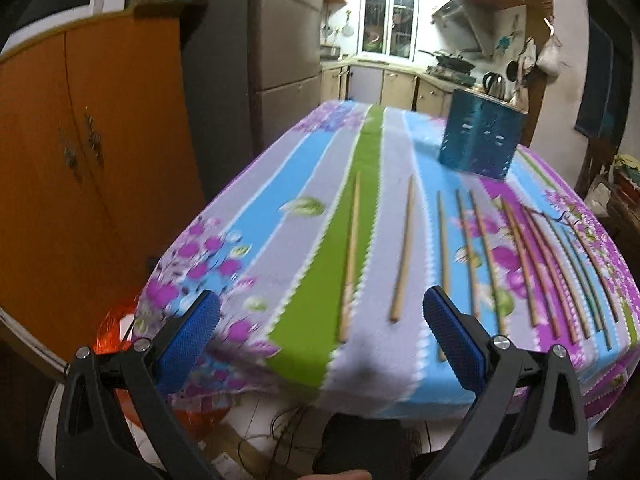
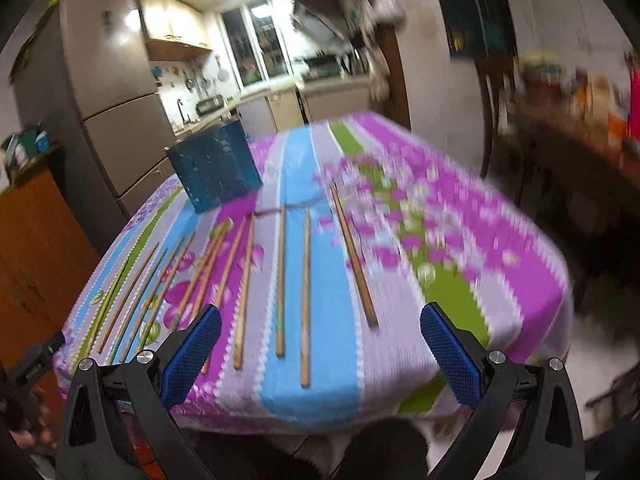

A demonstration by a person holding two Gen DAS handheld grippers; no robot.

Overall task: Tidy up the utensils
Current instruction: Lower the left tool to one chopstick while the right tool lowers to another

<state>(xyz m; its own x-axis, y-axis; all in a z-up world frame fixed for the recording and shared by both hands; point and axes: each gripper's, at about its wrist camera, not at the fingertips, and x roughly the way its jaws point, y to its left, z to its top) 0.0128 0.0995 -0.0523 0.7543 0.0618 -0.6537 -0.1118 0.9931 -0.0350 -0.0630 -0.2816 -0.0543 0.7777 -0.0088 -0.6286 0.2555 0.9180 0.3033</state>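
The chopsticks (image 2: 305, 296) lie spaced apart on the desk (image 1: 404, 148), easy to pick singly for the blue holder (image 1: 480, 136), while the left gripper (image 1: 320, 340) and right gripper (image 2: 320, 344) hover empty, jaws wide.

Table (image 1: 304, 364) under striped floral cloth, row of chopsticks (image 1: 404, 248), blue perforated holder (image 1: 480, 136) behind

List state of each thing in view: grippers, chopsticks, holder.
left gripper: open, empty, at the table's near edge.
right gripper: open, empty, at the near edge.
chopsticks: lying loose in a row on the tablecloth.
blue holder: upright behind them; contents not visible.
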